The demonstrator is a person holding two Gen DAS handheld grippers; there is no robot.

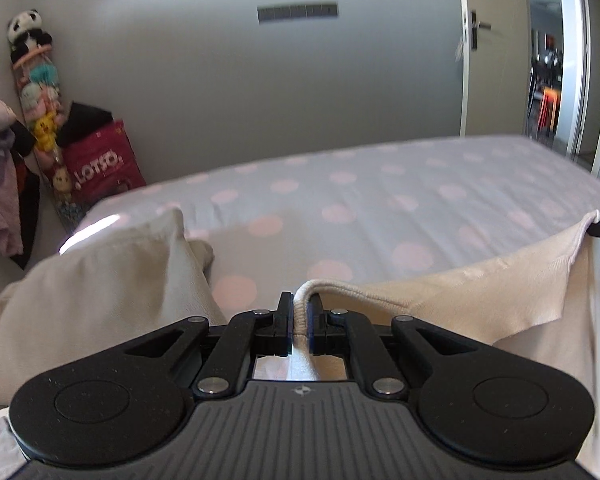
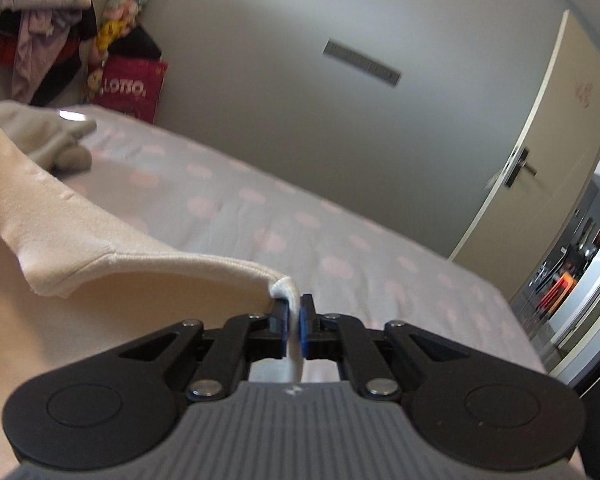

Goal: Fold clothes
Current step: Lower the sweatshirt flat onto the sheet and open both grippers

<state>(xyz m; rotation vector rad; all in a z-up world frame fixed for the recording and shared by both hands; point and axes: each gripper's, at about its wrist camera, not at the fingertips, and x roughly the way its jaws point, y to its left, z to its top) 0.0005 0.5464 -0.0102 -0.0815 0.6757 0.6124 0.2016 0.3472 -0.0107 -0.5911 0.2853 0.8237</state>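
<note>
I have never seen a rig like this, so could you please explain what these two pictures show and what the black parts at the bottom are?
Each picture comes from a camera on a hand-held gripper, looking forward along its two fingers. The black parts are those grippers: the left gripper in one view, the right gripper in the other. Both are shut on the ribbed edge of a cream garment, one corner each, over a bed with a dotted sheet. A second pale cloth lies on the bed to the left. No hands show.
</note>
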